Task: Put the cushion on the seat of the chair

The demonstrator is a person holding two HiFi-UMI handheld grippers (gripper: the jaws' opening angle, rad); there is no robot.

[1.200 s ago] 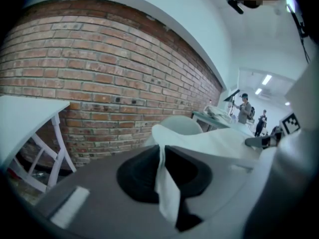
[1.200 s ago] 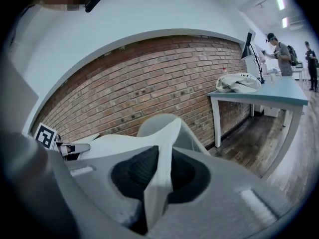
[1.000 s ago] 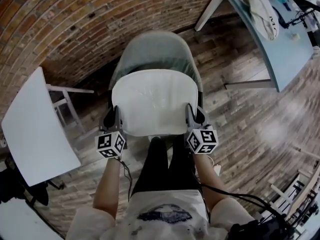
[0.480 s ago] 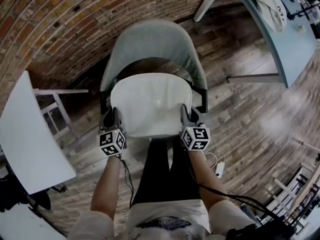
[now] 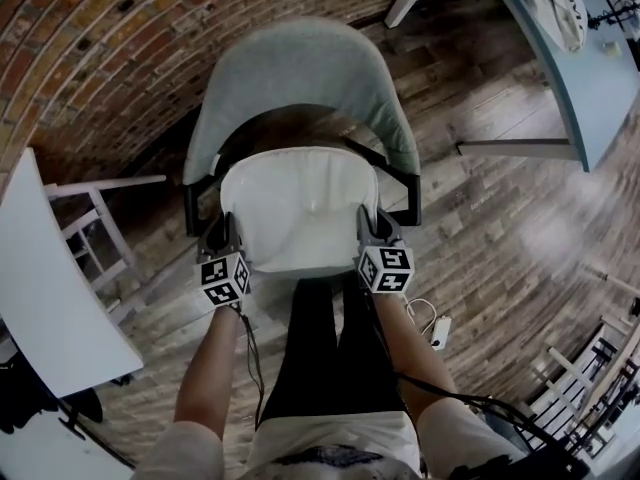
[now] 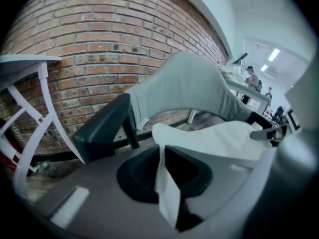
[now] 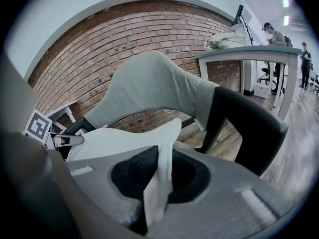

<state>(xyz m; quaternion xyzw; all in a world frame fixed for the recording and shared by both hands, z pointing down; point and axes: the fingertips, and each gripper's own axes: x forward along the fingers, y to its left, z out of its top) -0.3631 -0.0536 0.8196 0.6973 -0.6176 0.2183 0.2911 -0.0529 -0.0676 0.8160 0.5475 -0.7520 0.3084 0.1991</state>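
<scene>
My left tongs [image 5: 226, 236] and right tongs [image 5: 368, 226] are each clamped on a near side edge of the white cushion [image 5: 300, 203]. It lies over the grey chair's [image 5: 305, 78] seat, hemmed in by the black armrests [image 5: 412, 193]. A white desk [image 5: 45, 288] stands left and a pale desk [image 5: 560, 78] far right. The plank floor [image 5: 500, 228] meets a brick wall [image 5: 90, 48].

We read the cushion [image 5: 300, 208] as smooth white cloth | chair backrest [image 5: 300, 73] as matt grey-green fabric | armrest [image 6: 99, 128] as matt black plastic | wall [image 5: 100, 48] as rough brick | floor [image 5: 500, 238] as worn wood planks.
</scene>
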